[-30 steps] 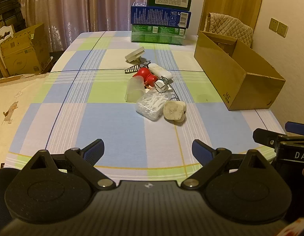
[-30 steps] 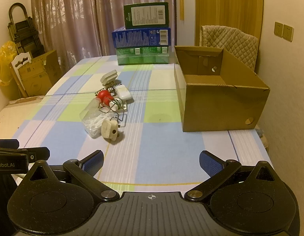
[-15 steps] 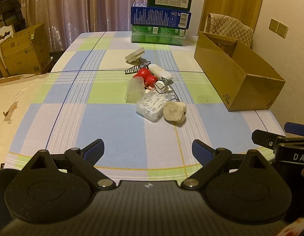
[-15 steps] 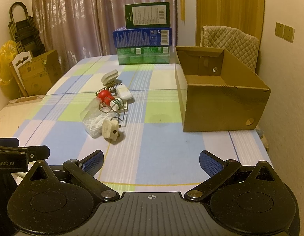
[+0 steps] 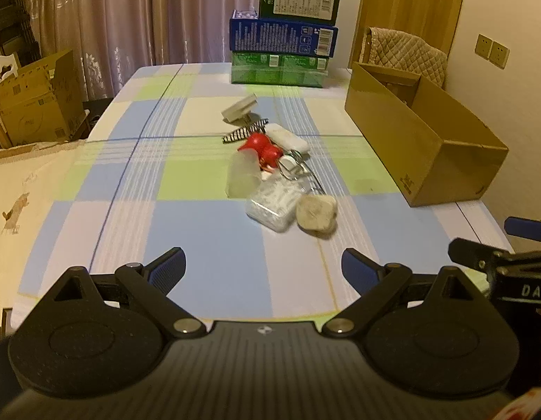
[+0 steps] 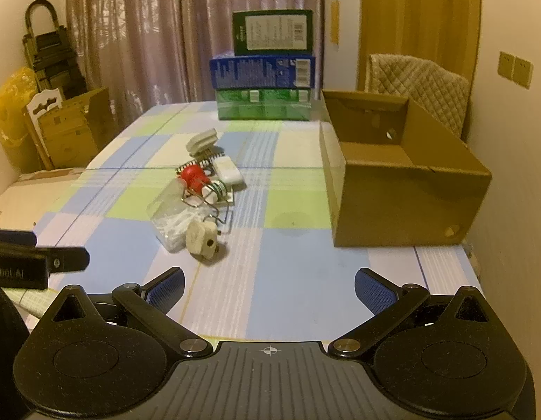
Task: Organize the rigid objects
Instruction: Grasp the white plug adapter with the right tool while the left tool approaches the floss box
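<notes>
A small heap of objects lies mid-table: a cream plug adapter point(image 5: 316, 212) point(image 6: 200, 238), a clear box of white picks point(image 5: 274, 204) point(image 6: 176, 225), a frosted plastic cup point(image 5: 241, 175), a red toy point(image 5: 261, 148) point(image 6: 193, 176), a wire clip point(image 6: 214, 192), a white bar point(image 5: 288, 138) point(image 6: 228, 171), a striped hair clip point(image 5: 246, 131) and a grey-white block point(image 5: 239, 108) point(image 6: 202, 140). An open brown cardboard box point(image 5: 421, 147) point(image 6: 403, 189) stands to the right. My left gripper point(image 5: 263, 269) and right gripper point(image 6: 268, 287) hover open over the near table edge, nothing between the fingers.
Stacked green, blue and dark green cartons point(image 5: 282, 35) point(image 6: 263, 73) stand at the table's far end. A chair with a quilted cover point(image 6: 417, 84) is behind the brown box. More cardboard boxes point(image 5: 36, 101) sit on the floor at the left. The checked tablecloth point(image 5: 207, 231) covers the table.
</notes>
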Available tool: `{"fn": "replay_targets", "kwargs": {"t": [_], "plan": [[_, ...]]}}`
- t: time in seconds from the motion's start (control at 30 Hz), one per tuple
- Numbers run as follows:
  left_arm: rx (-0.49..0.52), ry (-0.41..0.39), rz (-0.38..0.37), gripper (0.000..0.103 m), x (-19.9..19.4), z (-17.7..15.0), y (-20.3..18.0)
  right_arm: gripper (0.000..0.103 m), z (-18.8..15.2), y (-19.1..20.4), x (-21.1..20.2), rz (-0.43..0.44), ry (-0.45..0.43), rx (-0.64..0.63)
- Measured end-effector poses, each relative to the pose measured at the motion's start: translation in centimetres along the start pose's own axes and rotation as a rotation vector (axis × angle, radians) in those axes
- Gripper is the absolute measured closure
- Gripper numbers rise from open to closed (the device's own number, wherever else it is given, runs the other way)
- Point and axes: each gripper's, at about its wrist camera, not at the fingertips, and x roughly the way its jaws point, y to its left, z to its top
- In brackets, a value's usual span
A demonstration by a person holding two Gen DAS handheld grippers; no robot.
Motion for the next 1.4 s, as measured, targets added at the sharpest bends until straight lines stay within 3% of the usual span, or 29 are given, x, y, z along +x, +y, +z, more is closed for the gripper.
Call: {"fn": "replay_targets", "kwargs": {"t": [0.17, 0.6, 0.93, 1.2, 1.4], "plan": [[0.029, -0.017, 0.017, 0.009, 1.3, 2.0, 1.7, 0.002, 0.5, 0.9, 1.2, 0.009, -0.019, -0.034], [0.135, -0.017, -0.044, 0.009, 8.0, 5.7, 4.4, 0.003, 1.0, 4.5, 7.7, 0.059, -0.048, -0.165], [0.173, 0.003, -0.055, 0.009, 13.6, 4.8, 5.6, 0.033, -0.4, 7.1, 15.1, 0.064, 0.012, -0.295], [0.143, 0.030, -0.115, 0.009, 15.6, 4.1, 6.0, 0.038, -0.5, 8.3, 19.1, 0.034, 0.051, -0.324], [0.144, 0.038, -0.116, 0.009, 16.2, 3.9, 6.1, 0.046, -0.3, 8.5, 20.5, 0.015, 0.044, -0.318]]}}
